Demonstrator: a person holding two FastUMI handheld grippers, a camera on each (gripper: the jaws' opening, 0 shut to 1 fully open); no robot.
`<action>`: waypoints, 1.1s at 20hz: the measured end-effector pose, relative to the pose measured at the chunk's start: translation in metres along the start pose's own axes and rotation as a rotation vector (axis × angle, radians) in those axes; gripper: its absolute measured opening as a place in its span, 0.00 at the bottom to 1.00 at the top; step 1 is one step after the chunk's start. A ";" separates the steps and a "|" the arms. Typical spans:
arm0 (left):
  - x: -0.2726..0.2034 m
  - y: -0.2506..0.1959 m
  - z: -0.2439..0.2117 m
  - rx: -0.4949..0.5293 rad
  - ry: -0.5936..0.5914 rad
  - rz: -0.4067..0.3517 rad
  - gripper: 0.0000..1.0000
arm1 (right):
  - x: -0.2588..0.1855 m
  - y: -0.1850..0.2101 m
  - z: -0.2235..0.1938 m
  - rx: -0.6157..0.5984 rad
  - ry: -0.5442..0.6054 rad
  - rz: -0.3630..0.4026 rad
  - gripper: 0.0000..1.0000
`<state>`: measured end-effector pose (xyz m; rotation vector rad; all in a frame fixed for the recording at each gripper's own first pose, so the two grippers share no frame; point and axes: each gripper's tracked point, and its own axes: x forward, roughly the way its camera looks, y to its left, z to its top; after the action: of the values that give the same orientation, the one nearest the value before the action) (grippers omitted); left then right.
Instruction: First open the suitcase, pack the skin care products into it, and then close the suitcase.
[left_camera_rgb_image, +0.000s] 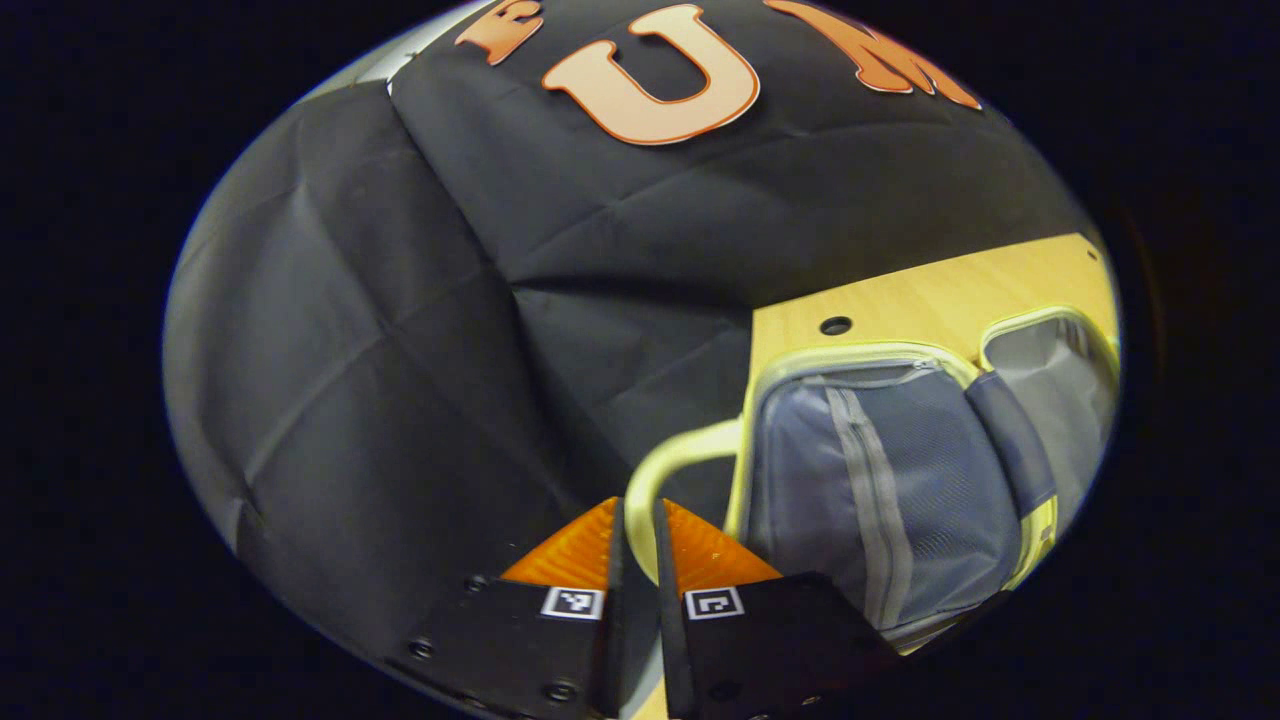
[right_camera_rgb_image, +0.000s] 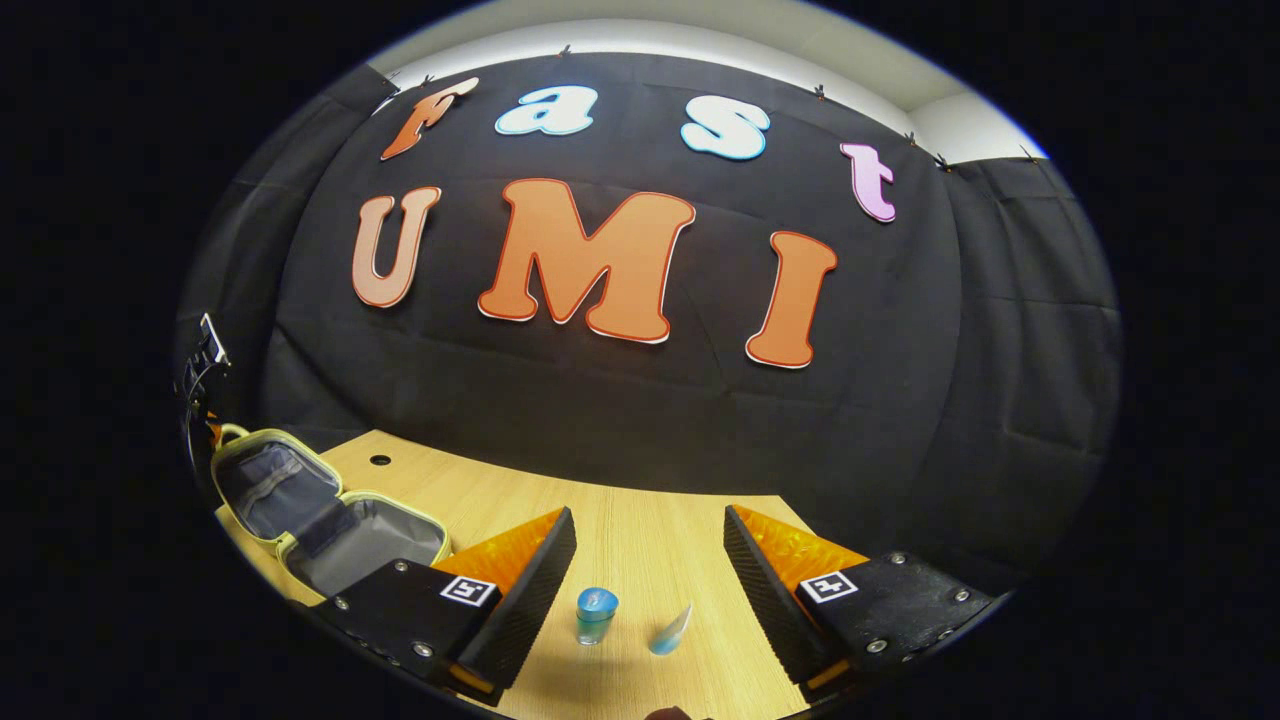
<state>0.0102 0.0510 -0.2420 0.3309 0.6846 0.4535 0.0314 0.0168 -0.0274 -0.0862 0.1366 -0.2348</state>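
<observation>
The small suitcase (left_camera_rgb_image: 880, 480) lies open on the wooden table (left_camera_rgb_image: 940, 290), its grey lining and mesh zip pocket facing up. My left gripper (left_camera_rgb_image: 640, 540) is shut on the suitcase's pale yellow-green handle (left_camera_rgb_image: 680, 455), which loops out from between the fingers. In the right gripper view the open suitcase (right_camera_rgb_image: 290, 500) sits at the far left of the table. My right gripper (right_camera_rgb_image: 650, 575) is open above the table. Below its spread fingers stand a little bottle with a blue cap (right_camera_rgb_image: 596, 612) and a small pale blue tube (right_camera_rgb_image: 670, 632), neither touched.
The black cloth wall closes off the table's back and left sides. A round cable hole (right_camera_rgb_image: 380, 460) lies in the tabletop behind the suitcase. Bare wood (right_camera_rgb_image: 640, 530) stretches between the suitcase and the two products.
</observation>
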 end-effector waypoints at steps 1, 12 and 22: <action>-0.004 -0.004 0.007 0.001 -0.025 0.001 0.21 | 0.000 -0.002 -0.002 0.000 0.001 0.004 0.95; -0.119 -0.148 0.118 -0.013 -0.300 -0.183 0.91 | 0.016 -0.037 -0.036 0.024 0.016 0.067 0.95; -0.223 -0.349 0.172 -0.123 -0.361 -0.546 0.97 | 0.026 -0.058 -0.112 0.005 0.144 0.152 0.95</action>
<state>0.0746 -0.3835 -0.1503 0.0945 0.3676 -0.0871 0.0274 -0.0533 -0.1355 -0.0536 0.2849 -0.0894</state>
